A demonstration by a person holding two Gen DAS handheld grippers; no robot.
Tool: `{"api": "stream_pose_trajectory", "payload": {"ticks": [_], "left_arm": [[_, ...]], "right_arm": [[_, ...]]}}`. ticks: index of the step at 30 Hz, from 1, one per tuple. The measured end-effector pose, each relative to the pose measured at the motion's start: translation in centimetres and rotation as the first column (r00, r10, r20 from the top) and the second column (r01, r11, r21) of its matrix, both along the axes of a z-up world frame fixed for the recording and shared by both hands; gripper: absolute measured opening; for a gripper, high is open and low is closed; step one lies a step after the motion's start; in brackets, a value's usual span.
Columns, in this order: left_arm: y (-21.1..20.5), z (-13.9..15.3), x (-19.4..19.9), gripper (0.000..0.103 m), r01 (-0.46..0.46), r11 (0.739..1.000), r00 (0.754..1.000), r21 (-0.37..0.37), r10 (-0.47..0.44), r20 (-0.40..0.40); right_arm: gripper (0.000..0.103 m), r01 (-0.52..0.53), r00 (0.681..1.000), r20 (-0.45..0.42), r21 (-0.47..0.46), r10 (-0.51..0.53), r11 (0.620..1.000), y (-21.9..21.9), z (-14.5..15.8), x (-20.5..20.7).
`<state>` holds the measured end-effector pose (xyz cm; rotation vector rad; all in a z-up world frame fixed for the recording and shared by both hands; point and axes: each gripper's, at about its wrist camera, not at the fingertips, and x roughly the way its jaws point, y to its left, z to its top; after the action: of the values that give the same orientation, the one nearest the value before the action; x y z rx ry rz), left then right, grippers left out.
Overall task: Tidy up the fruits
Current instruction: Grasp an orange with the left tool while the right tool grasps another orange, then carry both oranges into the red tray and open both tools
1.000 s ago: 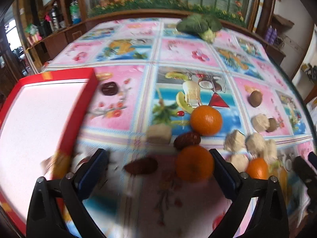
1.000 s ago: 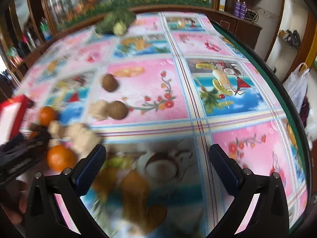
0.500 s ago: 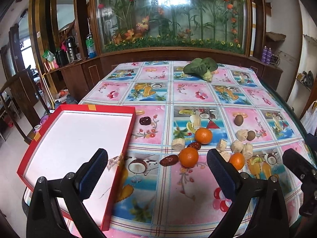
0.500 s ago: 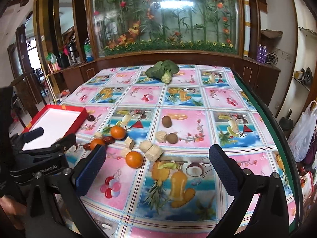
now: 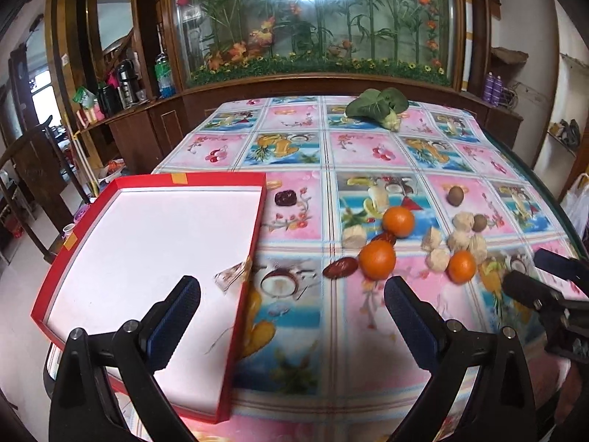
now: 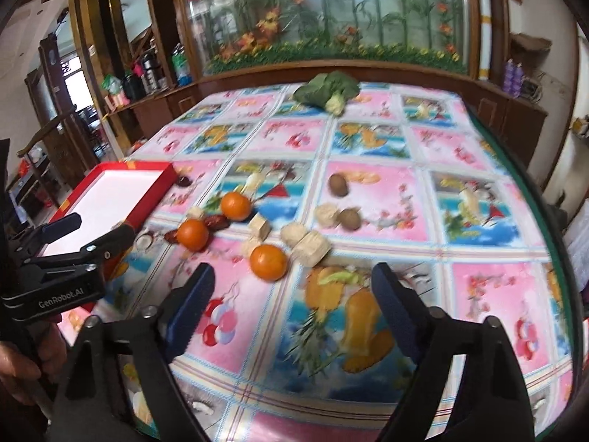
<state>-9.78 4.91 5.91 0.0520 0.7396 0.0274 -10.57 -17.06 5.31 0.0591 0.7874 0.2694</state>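
Note:
Three oranges lie on the fruit-print tablecloth: one [image 5: 398,221], one [image 5: 377,259], one [image 5: 462,266]. Dark red dates [image 5: 340,267], pale chunks [image 5: 435,259] and brown kiwis [image 5: 455,196] lie around them. A red tray [image 5: 235,316] with a white inside sits at the left, empty. My left gripper [image 5: 292,313] is open, above the near table between tray and fruit. My right gripper [image 6: 292,296] is open, just short of the nearest orange [image 6: 268,262]. The left gripper also shows in the right wrist view [image 6: 88,234].
A leafy green vegetable [image 5: 377,107] lies at the far end of the table. One date [image 5: 286,197] sits apart by the tray's far corner. A wooden cabinet with a flower display stands behind. The table edge curves along the right.
Both grippers pulled back and up from close over the fruit a second ago, then came slightly nearer again. Both stayed open and empty. No fruit moved.

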Motion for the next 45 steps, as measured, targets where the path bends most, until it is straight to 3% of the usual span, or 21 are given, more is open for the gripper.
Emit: {"api": "stream_pose_trajectory", "payload": {"ticks": [6,8,12,16,19,25,27,30,35,45], "left_arm": [[0.5,-0.1,-0.4,0.099,0.042,0.999,0.999,-0.007,-0.042,-0.012],[0.2,-0.2,-0.1,0.099,0.069,0.998,0.997,-0.017,-0.069,-0.023],[-1.3,-0.7,0.6,0.091,0.137,0.990,0.989,-0.024,-0.138,-0.055],[-2.6,-1.4,2.0,0.073,0.187,0.981,0.976,-0.042,-0.191,-0.105],[-3.0,-1.6,2.9,0.069,0.190,0.981,0.973,-0.041,-0.193,-0.128],[-4.1,-2.1,4.5,0.068,0.214,0.975,0.960,-0.060,-0.221,-0.171],[-4.3,-2.5,5.1,0.061,0.209,0.976,0.958,-0.067,-0.218,-0.183],[-4.7,-3.0,5.9,0.052,0.215,0.974,0.953,-0.075,-0.226,-0.203],[-5.2,-3.5,6.3,0.050,0.226,0.973,0.954,-0.044,-0.230,-0.193],[-5.8,-3.3,6.6,0.034,0.264,0.963,0.951,-0.044,-0.268,-0.157]], "right_arm": [[0.066,-0.044,0.997,-0.061,0.045,0.047,0.998,0.9,-1.5,1.4],[0.055,-0.064,0.993,-0.097,0.055,0.069,0.996,1.5,-2.2,2.2],[0.049,-0.068,0.985,-0.152,0.063,0.077,0.996,2.2,-3.7,3.5],[0.045,-0.082,0.981,-0.168,0.076,0.094,0.994,2.3,-4.3,4.4],[0.033,-0.088,0.982,-0.163,0.033,0.092,0.996,2.7,-4.8,4.9],[0.032,-0.101,0.985,-0.135,0.086,0.112,0.991,1.7,-5.0,5.2],[0.032,-0.109,0.987,-0.109,0.103,0.121,0.989,1.5,-4.5,4.9],[0.032,-0.106,0.994,-0.022,0.123,0.109,0.987,0.9,-3.1,3.9],[0.032,-0.075,0.995,0.077,0.133,0.066,0.988,0.4,-1.7,2.9],[0.032,-0.037,0.997,0.073,0.117,0.028,0.992,0.2,-2.0,3.4]]}}
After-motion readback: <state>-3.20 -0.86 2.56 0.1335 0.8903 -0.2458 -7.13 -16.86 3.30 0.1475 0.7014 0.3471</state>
